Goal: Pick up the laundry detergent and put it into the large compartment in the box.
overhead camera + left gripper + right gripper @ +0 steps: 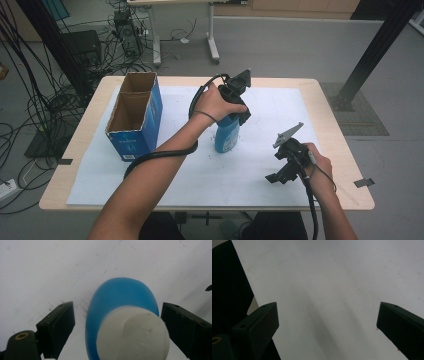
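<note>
A blue bottle (227, 137) with a white cap (132, 335) stands upright on the white sheet (265, 115) near the table's middle. My left gripper (236, 114) comes down over its top. In the left gripper view the left gripper (117, 312) has a jaw on each side of the cap. The left jaw stands clear of the cap and the right jaw is close beside it, so the gripper is open. My right gripper (279, 177) hovers over the sheet to the front right, open. In the right gripper view the right gripper (328, 315) has nothing between its jaws.
An open blue cardboard box (135, 115) with two compartments stands at the sheet's left, a short way from the bottle. The wooden table (330, 115) ends close behind and to the right. Cables and desk legs lie on the floor beyond.
</note>
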The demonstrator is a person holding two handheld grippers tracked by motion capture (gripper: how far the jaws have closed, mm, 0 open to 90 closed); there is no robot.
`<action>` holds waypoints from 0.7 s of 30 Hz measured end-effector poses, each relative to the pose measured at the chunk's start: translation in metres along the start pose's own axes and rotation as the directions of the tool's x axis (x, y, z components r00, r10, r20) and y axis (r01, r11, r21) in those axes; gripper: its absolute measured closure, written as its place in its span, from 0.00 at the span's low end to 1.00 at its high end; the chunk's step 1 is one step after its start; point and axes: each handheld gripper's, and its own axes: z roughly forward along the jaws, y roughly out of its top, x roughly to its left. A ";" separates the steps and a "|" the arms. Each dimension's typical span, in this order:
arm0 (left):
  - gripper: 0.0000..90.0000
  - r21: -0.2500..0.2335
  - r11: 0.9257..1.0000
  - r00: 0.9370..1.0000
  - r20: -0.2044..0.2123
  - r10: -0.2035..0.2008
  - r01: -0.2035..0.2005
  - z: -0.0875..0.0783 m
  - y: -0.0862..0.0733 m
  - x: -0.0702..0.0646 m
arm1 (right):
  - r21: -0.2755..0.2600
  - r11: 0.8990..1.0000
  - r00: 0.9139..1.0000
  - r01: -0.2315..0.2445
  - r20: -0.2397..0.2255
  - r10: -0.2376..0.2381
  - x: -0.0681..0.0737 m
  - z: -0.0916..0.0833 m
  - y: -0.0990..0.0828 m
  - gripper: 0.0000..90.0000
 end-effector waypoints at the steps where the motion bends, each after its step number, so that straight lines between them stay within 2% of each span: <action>1: 0.16 0.002 1.000 1.000 0.002 -0.001 0.001 0.000 0.000 0.000 | -0.001 1.000 1.000 -0.001 0.001 0.001 0.000 0.000 0.000 0.05; 21: 0.36 0.009 1.000 1.000 0.002 0.000 0.000 -0.001 0.000 0.000 | 0.001 1.000 1.000 -0.001 0.002 0.001 0.000 0.000 0.000 0.05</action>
